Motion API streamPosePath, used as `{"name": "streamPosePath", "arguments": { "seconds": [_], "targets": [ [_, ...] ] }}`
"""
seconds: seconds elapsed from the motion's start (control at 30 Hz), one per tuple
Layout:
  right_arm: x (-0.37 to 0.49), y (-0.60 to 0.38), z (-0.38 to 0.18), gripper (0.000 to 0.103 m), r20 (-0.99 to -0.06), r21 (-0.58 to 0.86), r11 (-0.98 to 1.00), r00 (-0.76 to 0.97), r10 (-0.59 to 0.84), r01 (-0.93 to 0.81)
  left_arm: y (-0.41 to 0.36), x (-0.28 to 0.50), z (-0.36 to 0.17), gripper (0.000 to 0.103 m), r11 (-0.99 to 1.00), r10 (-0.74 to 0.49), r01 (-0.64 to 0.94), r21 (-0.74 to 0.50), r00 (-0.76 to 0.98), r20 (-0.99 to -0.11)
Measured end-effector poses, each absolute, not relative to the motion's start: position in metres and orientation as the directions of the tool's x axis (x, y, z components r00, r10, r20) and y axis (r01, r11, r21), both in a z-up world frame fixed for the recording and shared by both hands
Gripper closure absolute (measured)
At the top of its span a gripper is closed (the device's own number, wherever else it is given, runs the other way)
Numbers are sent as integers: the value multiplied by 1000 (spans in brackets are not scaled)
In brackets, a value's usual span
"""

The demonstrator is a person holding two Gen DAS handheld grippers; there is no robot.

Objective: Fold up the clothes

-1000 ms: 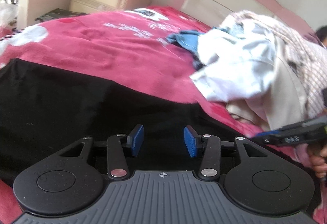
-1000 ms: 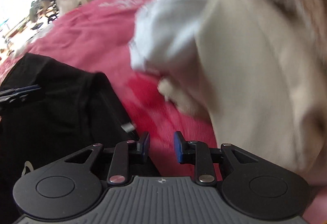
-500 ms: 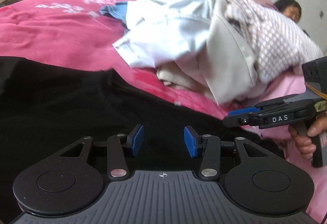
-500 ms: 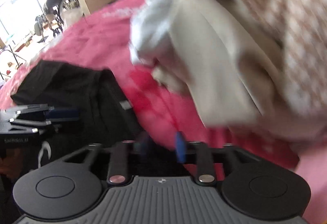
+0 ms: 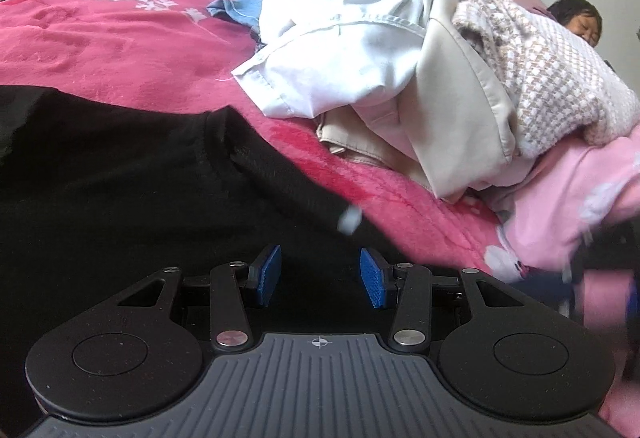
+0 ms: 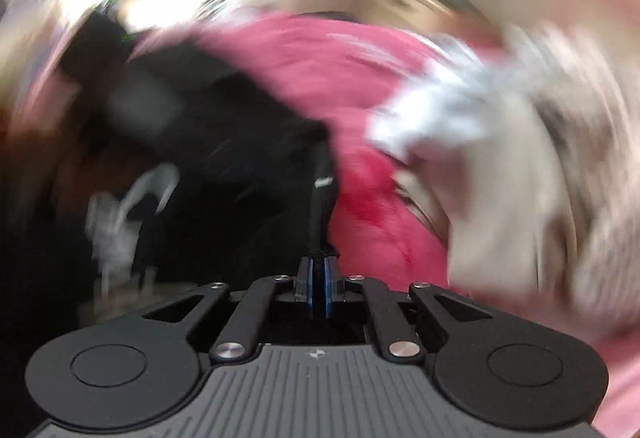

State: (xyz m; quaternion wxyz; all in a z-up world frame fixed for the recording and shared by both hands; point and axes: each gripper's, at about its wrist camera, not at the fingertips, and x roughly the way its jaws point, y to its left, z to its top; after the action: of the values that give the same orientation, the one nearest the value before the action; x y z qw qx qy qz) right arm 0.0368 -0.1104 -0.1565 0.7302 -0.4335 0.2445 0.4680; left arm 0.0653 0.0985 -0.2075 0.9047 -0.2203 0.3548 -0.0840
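From the left wrist view, the left hand-held gripper [image 5: 320, 276] sits low over the black garment [image 5: 120, 190], its blue pads [image 5: 267, 274] spread wide with nothing between them. The garment lies flat across the near left of the bed [image 5: 100, 38], its edge running diagonally to the right, with a small white tag [image 5: 349, 219] at that edge. Bare pink blanket stretches beyond it to the far left. A pile of clothes [image 5: 400, 78] fills the far right, near the garment's edge but apart from it. A blurred dark shape at the near right may be the other tool.

From the right wrist view, heavily blurred, the right hand-held gripper [image 6: 318, 288] has its pads pressed together on a narrow fold of the black garment [image 6: 224, 142], which rises taut from the tips. Pink blanket lies right of that fold, the pale pile [image 6: 500, 166] further right.
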Motion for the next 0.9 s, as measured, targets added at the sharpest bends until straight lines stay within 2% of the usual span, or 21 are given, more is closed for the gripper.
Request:
{"name": "streamPosePath", "arguments": {
  "seconds": [0.07,0.17,0.27,0.4,0.5,0.63,0.7,0.73,0.77,0.9],
  "targets": [
    [3,-104,-180,85,-767,-517,-15,455,452,-856,98,65,-208,59,889,-301,-14,-457,736,-606],
    [-10,-102,-186,79,-779,-504,-39,434,452,-863,98,64,-209,59,893,-291,-21,-450,738,-610],
    [21,-102,-161,73,-780,-345,186,391,488,-920,99,63,-208,59,897,-280,-26,-442,740,-611],
    [77,-114,-138,73,-790,-55,469,326,520,-881,104,61,-209,59,899,-264,-41,-437,746,-612],
    [104,-117,-145,73,-804,54,562,298,515,-825,103,60,-210,59,907,-250,-39,-418,750,-612],
    [119,-108,-167,73,-831,131,606,246,498,-785,98,60,-211,59,923,-234,-25,-385,757,-610],
    [120,-102,-178,79,-848,134,615,231,477,-777,96,59,-211,59,930,-227,-17,-368,761,-608],
    [118,-101,-179,90,-846,126,614,239,477,-779,95,58,-212,59,934,-224,-11,-358,763,-607],
    [117,-100,-179,95,-842,117,612,249,479,-783,94,57,-211,59,938,-219,-5,-347,766,-604],
    [107,-108,-165,97,-789,16,638,382,481,-770,88,58,-210,59,952,-197,11,-305,786,-586]
  ]
}}
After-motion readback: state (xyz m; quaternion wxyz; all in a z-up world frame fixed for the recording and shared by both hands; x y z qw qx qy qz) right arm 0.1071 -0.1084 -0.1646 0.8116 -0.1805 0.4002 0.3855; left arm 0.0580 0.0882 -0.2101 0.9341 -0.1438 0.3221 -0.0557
